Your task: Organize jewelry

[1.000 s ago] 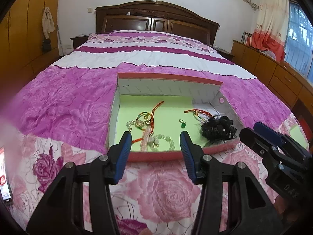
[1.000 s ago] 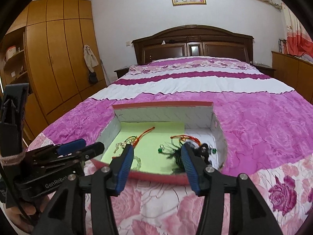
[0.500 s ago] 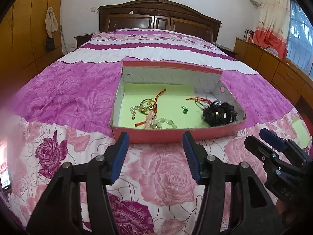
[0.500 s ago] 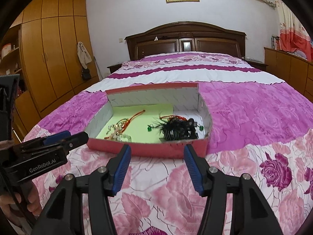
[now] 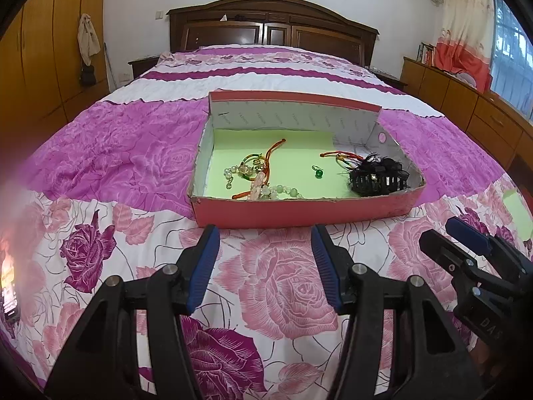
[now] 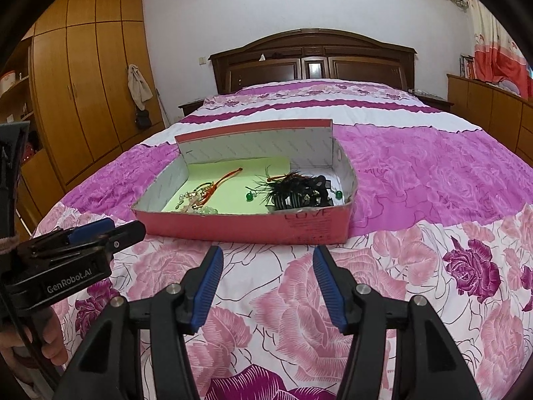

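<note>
A pink cardboard box [image 5: 299,213] [image 6: 240,226] with a green liner lies on the bed. Inside are a tangle of bead bracelets with red cords [image 5: 256,175] [image 6: 200,196] on the left, a small green charm [image 5: 318,174] [image 6: 248,196] in the middle, and a black feathered hair clip [image 5: 378,175] [image 6: 299,191] on the right. My left gripper [image 5: 265,260] is open and empty, held short of the box's near wall. My right gripper [image 6: 266,276] is open and empty, also short of the box. Each gripper shows at the edge of the other's view.
The bed's pink floral and purple quilt [image 5: 286,293] lies under both grippers. A dark wooden headboard [image 6: 313,53] stands at the far end. Wooden wardrobes [image 6: 76,83] line the left, low cabinets [image 5: 466,100] the right. A phone [image 5: 8,295] lies at the left bed edge.
Both grippers have pulled back from over the box toward the foot of the bed. The box now sits farther ahead of them. Both stay open and empty.
</note>
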